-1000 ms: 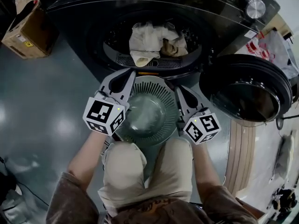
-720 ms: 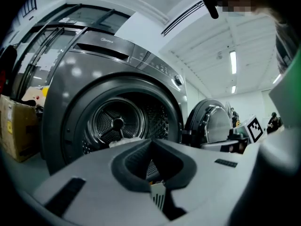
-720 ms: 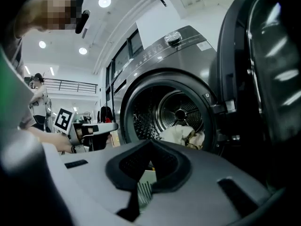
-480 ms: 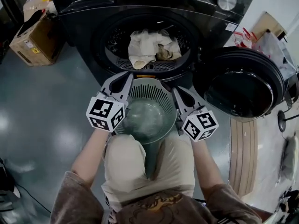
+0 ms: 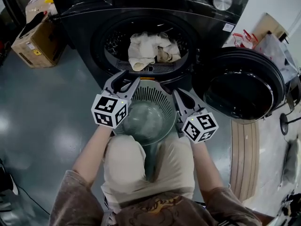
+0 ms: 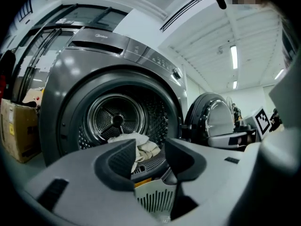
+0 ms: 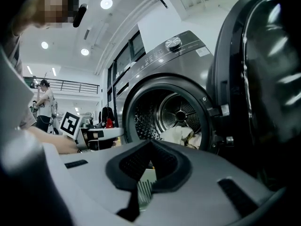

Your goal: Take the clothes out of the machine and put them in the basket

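**Basket parked at the drum mouth; clothes not yet moved.**

The laundry basket sits on the floor just under the open washing machine, probably so garments drop straight in. The left tool is opening at the basket rim, pads not pressing. The right tool looks closed on the opposite rim, steadying it. Cream clothes lie heaped in the drum. Knees hide the basket's near side, and the pile's depth is unclear.

Glossy grey floor reflects light; a cardboard box sits at ten o'clock, pale wooden boards at four o'clock
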Available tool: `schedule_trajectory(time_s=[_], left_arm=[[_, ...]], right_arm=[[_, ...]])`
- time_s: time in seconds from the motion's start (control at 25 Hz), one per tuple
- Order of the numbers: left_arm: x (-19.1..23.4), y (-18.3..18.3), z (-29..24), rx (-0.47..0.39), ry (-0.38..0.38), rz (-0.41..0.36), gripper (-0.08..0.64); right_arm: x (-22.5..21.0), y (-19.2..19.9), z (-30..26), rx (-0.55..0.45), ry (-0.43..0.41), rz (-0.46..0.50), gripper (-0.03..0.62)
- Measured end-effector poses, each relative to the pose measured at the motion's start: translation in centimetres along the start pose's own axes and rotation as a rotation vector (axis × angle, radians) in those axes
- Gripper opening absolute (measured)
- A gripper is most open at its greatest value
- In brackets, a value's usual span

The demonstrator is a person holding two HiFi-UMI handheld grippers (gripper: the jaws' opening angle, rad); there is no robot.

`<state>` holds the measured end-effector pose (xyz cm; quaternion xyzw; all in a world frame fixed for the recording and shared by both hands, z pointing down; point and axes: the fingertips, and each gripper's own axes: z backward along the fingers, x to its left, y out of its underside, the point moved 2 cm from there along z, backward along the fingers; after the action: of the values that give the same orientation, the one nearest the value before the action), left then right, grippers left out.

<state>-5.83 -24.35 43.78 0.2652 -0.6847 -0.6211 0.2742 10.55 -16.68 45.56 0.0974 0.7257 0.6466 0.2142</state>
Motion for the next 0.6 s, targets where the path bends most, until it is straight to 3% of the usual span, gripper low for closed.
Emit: schedule_trajectory(time_s=[0.16,0.36,0.6], left_arm=[[0.6,1.5,-1.6,0.046,0.018,-0.006,0.239],[2.2,4.3,-5.4,0.13,0.01,-0.047,0.381],[4.8,8.5,-9.5,0.265,-0.034,-0.12,0.396]], right_arm=[[0.2,0.2,-0.1,-0.001,0.004,-0.008,-0.003],[0.3,0.1,0.1,-0.004,0.01,-0.01,-0.003],[0.5,0.4,0.6,0.006,0.019,-0.006,-0.003]])
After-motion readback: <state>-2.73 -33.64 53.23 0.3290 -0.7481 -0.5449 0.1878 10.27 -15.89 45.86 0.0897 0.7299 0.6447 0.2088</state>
